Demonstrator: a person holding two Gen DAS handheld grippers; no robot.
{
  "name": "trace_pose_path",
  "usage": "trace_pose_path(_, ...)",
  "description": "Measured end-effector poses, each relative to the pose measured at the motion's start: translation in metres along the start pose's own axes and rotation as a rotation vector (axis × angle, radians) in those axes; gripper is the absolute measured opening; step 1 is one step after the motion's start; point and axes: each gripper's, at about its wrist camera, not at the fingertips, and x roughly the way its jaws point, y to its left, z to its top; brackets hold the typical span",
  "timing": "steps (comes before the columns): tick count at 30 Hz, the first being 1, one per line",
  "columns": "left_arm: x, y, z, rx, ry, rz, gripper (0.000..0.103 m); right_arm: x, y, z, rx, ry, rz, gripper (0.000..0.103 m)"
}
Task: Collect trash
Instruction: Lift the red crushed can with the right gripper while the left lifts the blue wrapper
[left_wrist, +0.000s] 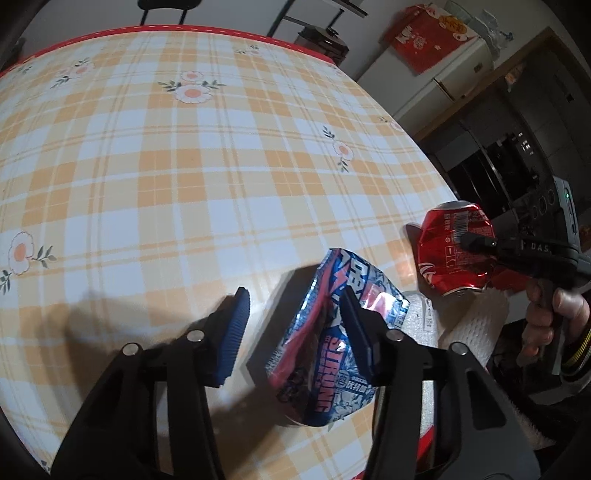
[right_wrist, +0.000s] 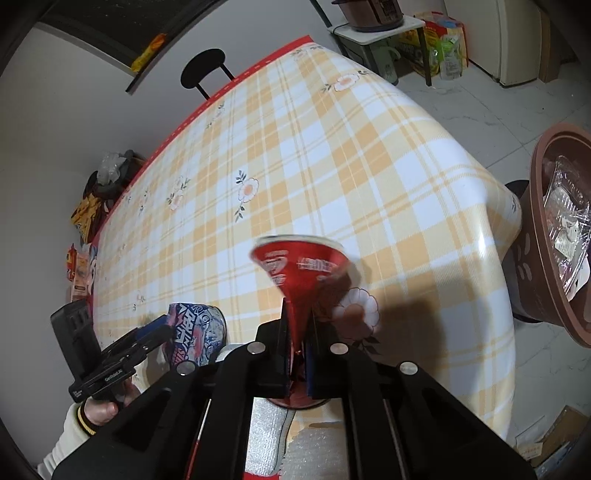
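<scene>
A crushed red can (right_wrist: 301, 273) is pinched flat between the fingers of the right gripper (right_wrist: 298, 332), which are clamped tight on its squashed middle. It sits at the near right corner of the worktop (right_wrist: 332, 155), its rim pointing away from the camera.

Just left of it lies a crumpled blue and silver can (left_wrist: 325, 339) with pink lettering, near the worktop's front edge. The left gripper (left_wrist: 295, 310) straddles it with its blue ribbed fingers (left_wrist: 236, 332) apart. The right finger touches the can's side and the left finger stands clear of it, so nothing is pinched yet.

A white foam sheet (left_wrist: 476, 325) lies under the near ends of both cans at the worktop's edge. The worktop wears a yellow and white checked cloth printed with flowers and trimmed in red at the far side.

A hand (left_wrist: 546, 321) in a pale sleeve with a striped cuff holds the right gripper's handle.

Beyond the worktop's right end stands a brown bin (right_wrist: 554, 236) holding clear plastic packaging. A black chair (right_wrist: 203, 70) stands at the far side.
</scene>
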Motion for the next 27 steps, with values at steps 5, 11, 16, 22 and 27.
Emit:
trace_pose_path(5, 0.008, -0.007, 0.003, 0.027, 0.024, -0.015, 0.044, -0.002, 0.002, -0.002, -0.01, 0.0, 0.008, 0.007)
trace_pose_path(11, 0.016, -0.01, 0.003, 0.025, 0.042, -0.036, 0.039, -0.007, 0.012, -0.002, -0.042, -0.012, 0.02, 0.007)
trace_pose_path(16, 0.016, -0.013, 0.002, 0.023, 0.049, -0.04, 0.034, -0.013, 0.018, 0.0, -0.055, -0.026, 0.033, 0.007)
trace_pose_path(22, 0.006, -0.02, -0.005, 0.055, 0.03, -0.036, 0.021, -0.019, 0.023, 0.002, -0.073, -0.043, 0.031, 0.007)
trace_pose_path(27, -0.02, -0.028, -0.012, 0.076, -0.048, -0.031, 0.01, -0.027, 0.028, 0.002, -0.096, -0.069, 0.032, 0.007)
